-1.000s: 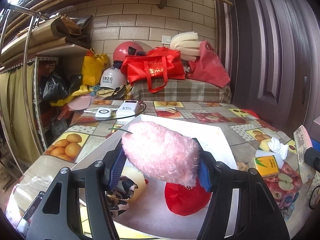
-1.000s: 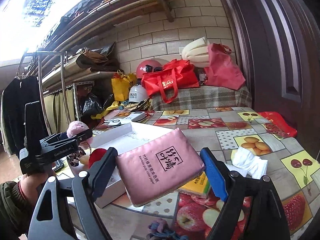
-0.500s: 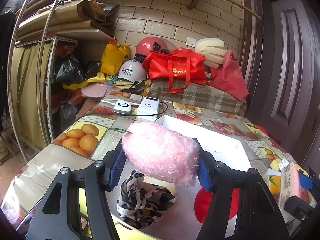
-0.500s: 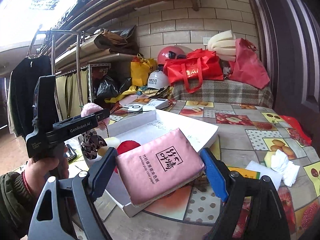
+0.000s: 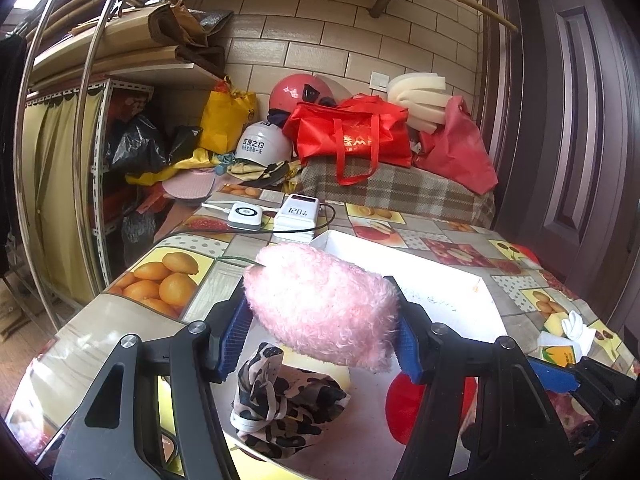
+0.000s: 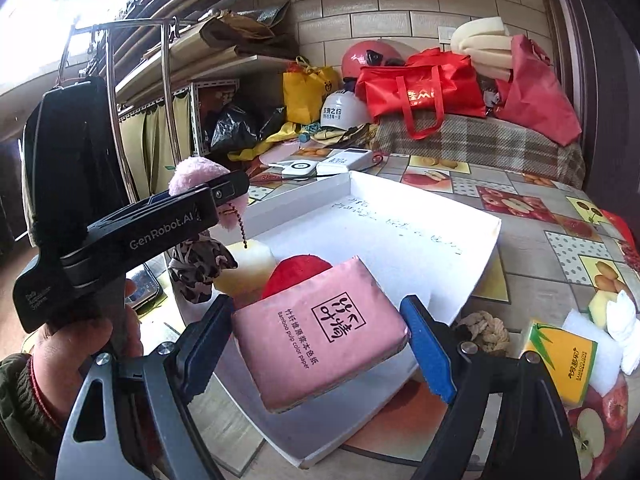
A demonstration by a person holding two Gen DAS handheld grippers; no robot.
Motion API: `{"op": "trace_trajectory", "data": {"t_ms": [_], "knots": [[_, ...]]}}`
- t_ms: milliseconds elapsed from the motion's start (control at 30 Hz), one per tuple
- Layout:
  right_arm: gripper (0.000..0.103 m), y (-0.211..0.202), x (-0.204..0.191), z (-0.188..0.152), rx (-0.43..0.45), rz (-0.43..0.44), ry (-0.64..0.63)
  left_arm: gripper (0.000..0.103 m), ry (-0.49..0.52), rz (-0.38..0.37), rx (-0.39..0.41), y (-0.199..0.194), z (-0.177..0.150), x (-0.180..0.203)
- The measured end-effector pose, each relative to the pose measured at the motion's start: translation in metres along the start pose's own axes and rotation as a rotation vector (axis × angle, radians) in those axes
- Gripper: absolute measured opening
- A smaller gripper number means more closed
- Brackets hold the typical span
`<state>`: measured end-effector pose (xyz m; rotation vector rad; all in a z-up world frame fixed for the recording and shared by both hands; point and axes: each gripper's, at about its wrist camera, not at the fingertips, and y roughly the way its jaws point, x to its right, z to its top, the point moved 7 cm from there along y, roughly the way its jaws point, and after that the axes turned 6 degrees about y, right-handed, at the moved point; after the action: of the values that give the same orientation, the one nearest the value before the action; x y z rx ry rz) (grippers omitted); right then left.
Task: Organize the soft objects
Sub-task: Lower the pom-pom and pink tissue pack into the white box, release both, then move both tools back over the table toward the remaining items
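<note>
So the left gripper (image 5: 322,334) has its fingers clamped on a fluffy pink plush ball (image 5: 320,306), held above the shallow white cardboard box (image 6: 420,236) on the fruit-print table (image 6: 520,200). Right gripper (image 6: 316,340) fingers are squeezing a flat pink tissue pack (image 6: 320,330) over the box's near end, where a camo cloth bundle (image 5: 288,400) and a red round cushion (image 6: 296,274) already sit.

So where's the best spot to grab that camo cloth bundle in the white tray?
Pinch the raised knot of the camo cloth bundle from above; it stands proud of the white tray floor, clear of the red pad beside it.
</note>
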<state>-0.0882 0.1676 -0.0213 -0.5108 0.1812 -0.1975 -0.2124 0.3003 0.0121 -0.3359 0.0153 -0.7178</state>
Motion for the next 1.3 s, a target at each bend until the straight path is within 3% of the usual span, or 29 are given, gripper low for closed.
{"op": "trace_trajectory", "data": {"t_ms": [133, 367, 767, 867, 933, 967, 1300], "knots": [[0.084, 0.021, 0.010, 0.008, -0.027, -0.046, 0.041, 0.062, 0.005, -0.002, -0.003, 0.001, 0.000, 0.001], [0.084, 0.040, 0.051, 0.012, -0.063, -0.081, 0.236, 0.063, 0.028, 0.002, -0.016, 0.002, 0.000, 0.002], [0.085, 0.022, 0.029, 0.021, 0.038, -0.095, 0.139, 0.063, 0.029, -0.024, -0.057, 0.028, 0.002, 0.018], [0.089, 0.020, 0.024, 0.024, 0.057, -0.096, 0.110, 0.075, 0.001, 0.017, -0.058, 0.029, 0.002, 0.011], [0.101, 0.016, 0.020, 0.025, 0.079, -0.109, 0.085, 0.100, -0.021, 0.032, -0.047, 0.026, 0.002, 0.006], [0.103, 0.014, 0.018, 0.026, 0.090, -0.114, 0.070, 0.103, -0.031, 0.033, -0.041, 0.025, 0.002, 0.004], [0.103, 0.004, 0.007, 0.030, 0.167, -0.131, 0.009, 0.103, -0.104, 0.042, -0.003, 0.018, 0.004, -0.013]]}}
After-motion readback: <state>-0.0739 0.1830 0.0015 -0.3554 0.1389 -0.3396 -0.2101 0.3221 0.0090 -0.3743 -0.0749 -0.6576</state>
